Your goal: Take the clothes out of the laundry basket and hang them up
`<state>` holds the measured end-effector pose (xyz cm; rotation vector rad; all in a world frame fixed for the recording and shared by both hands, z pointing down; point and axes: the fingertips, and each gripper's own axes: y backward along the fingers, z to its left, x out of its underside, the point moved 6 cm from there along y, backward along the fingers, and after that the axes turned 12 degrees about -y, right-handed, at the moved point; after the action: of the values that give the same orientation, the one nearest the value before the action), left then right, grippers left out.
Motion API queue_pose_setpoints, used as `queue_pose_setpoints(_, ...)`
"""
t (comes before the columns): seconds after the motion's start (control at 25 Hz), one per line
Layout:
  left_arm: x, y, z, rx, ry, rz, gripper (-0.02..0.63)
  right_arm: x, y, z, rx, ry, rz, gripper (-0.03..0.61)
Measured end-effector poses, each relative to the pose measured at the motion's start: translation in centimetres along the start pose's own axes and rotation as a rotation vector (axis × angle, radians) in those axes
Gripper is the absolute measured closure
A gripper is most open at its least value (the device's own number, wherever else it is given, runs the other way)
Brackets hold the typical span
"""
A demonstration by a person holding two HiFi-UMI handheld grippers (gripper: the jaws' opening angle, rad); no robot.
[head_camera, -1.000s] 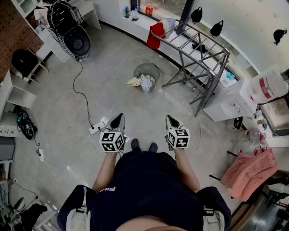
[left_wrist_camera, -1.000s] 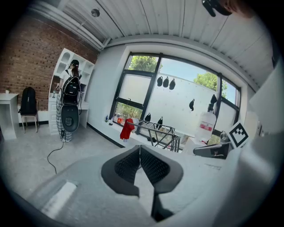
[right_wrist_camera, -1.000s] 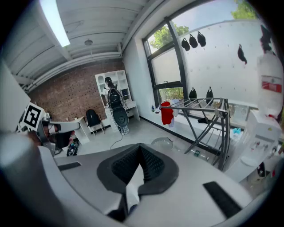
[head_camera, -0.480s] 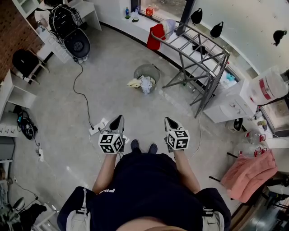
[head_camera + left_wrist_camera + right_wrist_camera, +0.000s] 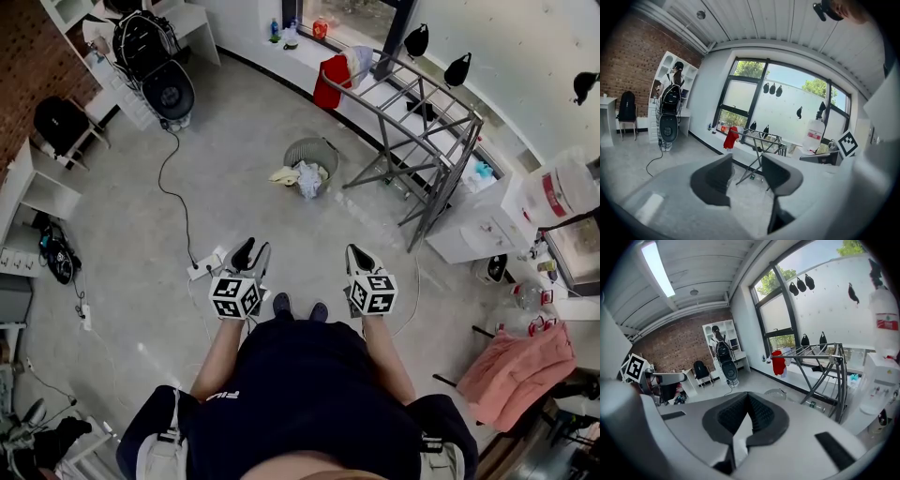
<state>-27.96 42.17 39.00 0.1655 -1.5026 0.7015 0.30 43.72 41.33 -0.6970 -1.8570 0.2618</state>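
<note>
A round grey laundry basket [image 5: 312, 153] stands on the floor ahead, with pale clothes [image 5: 299, 176] spilling over its near rim. Behind it is a metal drying rack [image 5: 419, 105] with a red garment [image 5: 329, 82] on its far end. My left gripper [image 5: 250, 253] is held in front of my body, far short of the basket; its jaws have just been opening and nothing is between them [image 5: 745, 174]. My right gripper [image 5: 357, 256] is beside it, shut and empty [image 5: 747, 406]. The right gripper view shows the rack [image 5: 820, 357] and the basket [image 5: 776, 393] ahead.
A black fan on a stand [image 5: 161, 73] and a dark chair [image 5: 58, 126] are at the left. A cable and power strip [image 5: 202, 267] lie by my left foot. A white cabinet [image 5: 483, 223] stands right of the rack; pink cloth [image 5: 516, 364] hangs at the right.
The left gripper's jaws have parted; before they were together. Both grippers stay at about the same place in front of me. The right gripper remains shut.
</note>
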Motion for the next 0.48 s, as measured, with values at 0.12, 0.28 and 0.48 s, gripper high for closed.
queue_pose_setpoints(0.12, -0.1, -0.5, -0.2, -0.014, -0.005, 0.0, 0.316, -0.2, 0.2, -0.7, 0.0, -0.002, -0.004, 0.578)
queue_pose_setpoints(0.28, -0.3, -0.5, -0.8, -0.036, -0.009, -0.006, 0.313, -0.3, 0.7, -1.6, -0.009, -0.006, -0.024, 0.577)
queue_pose_setpoints(0.48, 0.3, -0.6, -2.0, -0.045, 0.011, 0.008, 0.313, -0.3, 1.0, -2.8, -0.036, -0.008, -0.007, 0.261)
